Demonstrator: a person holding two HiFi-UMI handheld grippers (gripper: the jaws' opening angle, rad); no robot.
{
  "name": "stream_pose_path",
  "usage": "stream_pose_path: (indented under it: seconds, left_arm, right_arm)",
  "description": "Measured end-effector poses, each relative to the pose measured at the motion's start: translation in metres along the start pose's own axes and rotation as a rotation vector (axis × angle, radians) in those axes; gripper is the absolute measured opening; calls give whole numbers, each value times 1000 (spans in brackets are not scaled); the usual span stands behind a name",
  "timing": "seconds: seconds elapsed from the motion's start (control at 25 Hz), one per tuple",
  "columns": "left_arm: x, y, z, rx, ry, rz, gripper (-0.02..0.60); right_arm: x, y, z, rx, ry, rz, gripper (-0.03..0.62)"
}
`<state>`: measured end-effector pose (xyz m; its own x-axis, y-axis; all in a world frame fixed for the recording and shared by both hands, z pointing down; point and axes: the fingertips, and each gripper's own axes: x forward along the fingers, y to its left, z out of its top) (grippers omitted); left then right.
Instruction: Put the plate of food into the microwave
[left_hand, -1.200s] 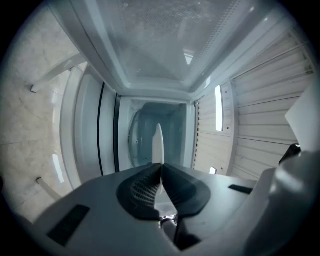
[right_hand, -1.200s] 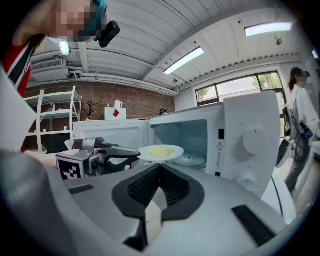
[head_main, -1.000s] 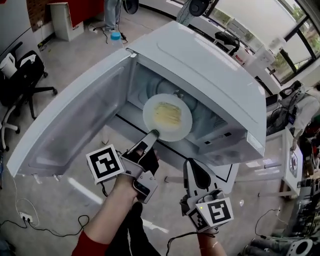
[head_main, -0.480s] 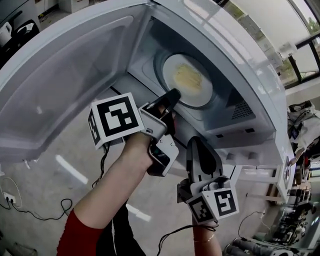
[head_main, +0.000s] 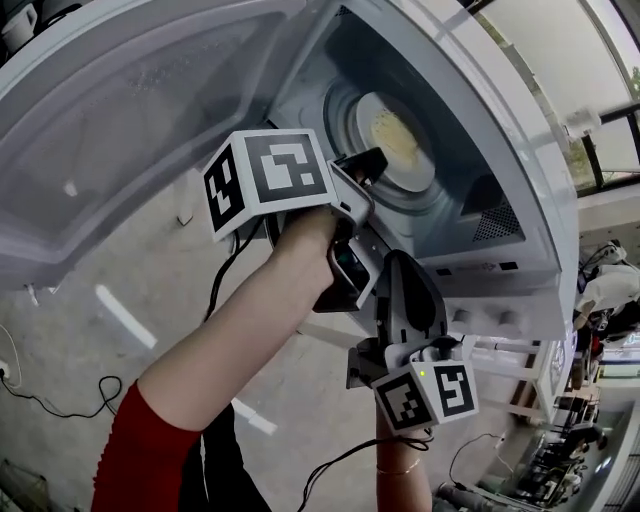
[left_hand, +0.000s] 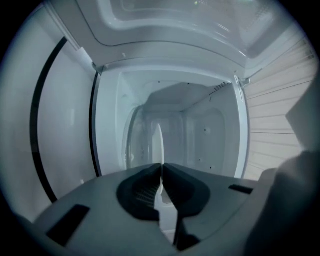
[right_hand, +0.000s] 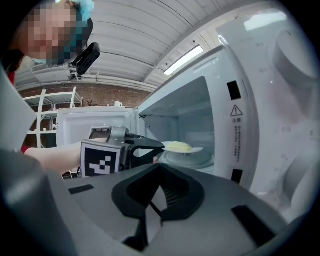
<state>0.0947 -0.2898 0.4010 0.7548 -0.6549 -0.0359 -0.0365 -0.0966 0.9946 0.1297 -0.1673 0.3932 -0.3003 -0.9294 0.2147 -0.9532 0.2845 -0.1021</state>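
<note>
Nearest to us, our right tongs (head_main: 400, 265) hang low before the microwave (head_main: 500, 180), their tips pressed together with nothing between them; in the right gripper view the same closed tips (right_hand: 159, 170) point toward the open front. Just beyond and above them, our left hand carries the left tongs (head_main: 362, 162) to the mouth of the oven. Those tongs are pinched narrow on the near rim of the plate (head_main: 398, 140), which the left gripper view shows edge-on as a thin white sliver (left_hand: 158, 142) running out from between the tips (left_hand: 161, 169).

The plate sits level inside the cavity, with the pale yellow food (head_main: 392, 128) heaped on it. From the side it lies just over the glass tray (right_hand: 192, 160); whether it touches the tray we cannot quite tell.

Past the plate are the white back wall and side walls of the cavity. The door (head_main: 130, 110) stands swung wide to the left, over the grey floor (head_main: 120, 330).
</note>
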Motion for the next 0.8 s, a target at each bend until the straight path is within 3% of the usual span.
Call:
stream_pose_path:
  seconds: [0.4,0.8]
  left_arm:
    - [8,8,4,61,0,71,21]
    - [21,11,3,127,72,221,20]
  right_arm:
    - [4,-9,-8,-26,26,-16,14]
    - [-1,-16,6,-15,19,-35,14]
